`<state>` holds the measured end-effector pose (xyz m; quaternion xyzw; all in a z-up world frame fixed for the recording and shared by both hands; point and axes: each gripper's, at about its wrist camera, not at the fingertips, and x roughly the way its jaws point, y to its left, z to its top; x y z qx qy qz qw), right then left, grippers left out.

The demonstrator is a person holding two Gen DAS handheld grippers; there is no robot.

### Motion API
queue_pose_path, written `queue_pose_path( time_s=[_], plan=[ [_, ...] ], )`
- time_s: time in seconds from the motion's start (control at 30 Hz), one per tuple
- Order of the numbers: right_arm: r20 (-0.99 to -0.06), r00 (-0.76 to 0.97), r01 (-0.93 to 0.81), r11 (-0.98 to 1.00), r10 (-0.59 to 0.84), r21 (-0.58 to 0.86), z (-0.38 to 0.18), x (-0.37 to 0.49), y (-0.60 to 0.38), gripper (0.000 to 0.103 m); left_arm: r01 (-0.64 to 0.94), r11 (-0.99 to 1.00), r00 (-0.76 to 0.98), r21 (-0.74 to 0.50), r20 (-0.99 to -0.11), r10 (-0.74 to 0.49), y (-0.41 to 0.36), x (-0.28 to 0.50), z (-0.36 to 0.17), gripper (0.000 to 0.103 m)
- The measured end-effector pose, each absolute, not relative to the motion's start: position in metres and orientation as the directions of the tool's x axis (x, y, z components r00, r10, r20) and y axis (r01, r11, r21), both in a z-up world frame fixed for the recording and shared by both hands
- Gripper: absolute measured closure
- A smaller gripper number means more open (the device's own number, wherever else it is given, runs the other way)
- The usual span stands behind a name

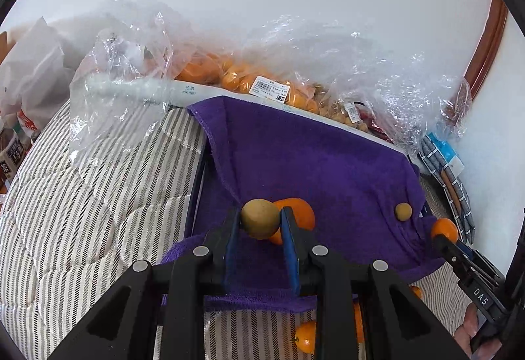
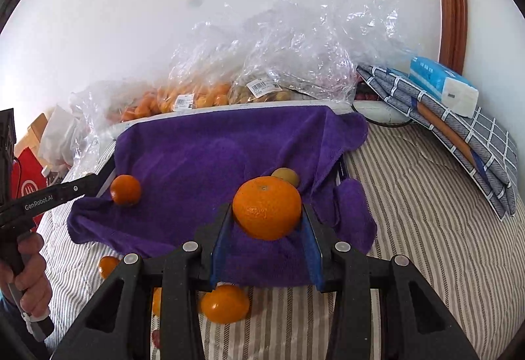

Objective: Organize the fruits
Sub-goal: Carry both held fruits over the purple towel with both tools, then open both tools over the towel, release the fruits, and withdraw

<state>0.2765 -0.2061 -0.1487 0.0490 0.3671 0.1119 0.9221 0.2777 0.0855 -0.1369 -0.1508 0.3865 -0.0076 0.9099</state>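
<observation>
Fruit is already in both grippers, so the coming move turns on where each load sits relative to the purple towel (image 2: 210,146) draped over the tray. The left gripper (image 1: 261,220) is clamped tight on a small brownish-yellow fruit (image 1: 261,218), pads pressing on either side, and it hangs over the near part of the towel, with a loose orange (image 1: 297,212) lying on the towel just behind it. The right gripper (image 2: 267,215) is closed on a larger orange (image 2: 266,207), jaws set wider to suit it, and this too sits above the towel's near edge, toward its right side; another brownish fruit (image 2: 286,177) rests on the towel just beyond. Neither held fruit has a long axis to mind, both being roundish. The towel's open middle lies forward of both grippers, about equally near to each, so I judge a short carry forward and a release would do for either. More oranges (image 2: 224,304) lie on the striped bedding (image 2: 410,212) just short of the towel's near edge, not yet gathered.
</observation>
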Motion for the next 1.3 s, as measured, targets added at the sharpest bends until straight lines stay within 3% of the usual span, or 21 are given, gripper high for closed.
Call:
queue_pose_path(
  time_s=[0.33,0.97,1.17,1.3],
  plan=[
    [-0.708,0.668,-0.152,0.974,0.227,0.169,-0.175,0.298,-0.203,0.062,-0.106,0.962,0.69,-0.25,-0.715,-0.11,0.082,0.285,-0.149,0.079],
    [-0.681,0.699,-0.163,0.976,0.218,0.145,-0.177,0.291,-0.201,0.061,-0.049,0.958,0.702,-0.281,-0.692,-0.167,0.076,0.281,-0.152,0.078],
    [-0.67,0.704,-0.154,0.972,0.235,0.178,-0.175,0.287,-0.206,0.05,-0.033,0.958,0.702,-0.286,-0.688,-0.181,0.074,0.279,-0.152,0.078],
    [-0.664,0.712,-0.149,0.974,0.227,0.172,-0.174,0.283,-0.206,0.046,-0.038,0.959,0.7,-0.28,-0.692,-0.174,0.073,0.278,-0.153,0.067]
  ],
)
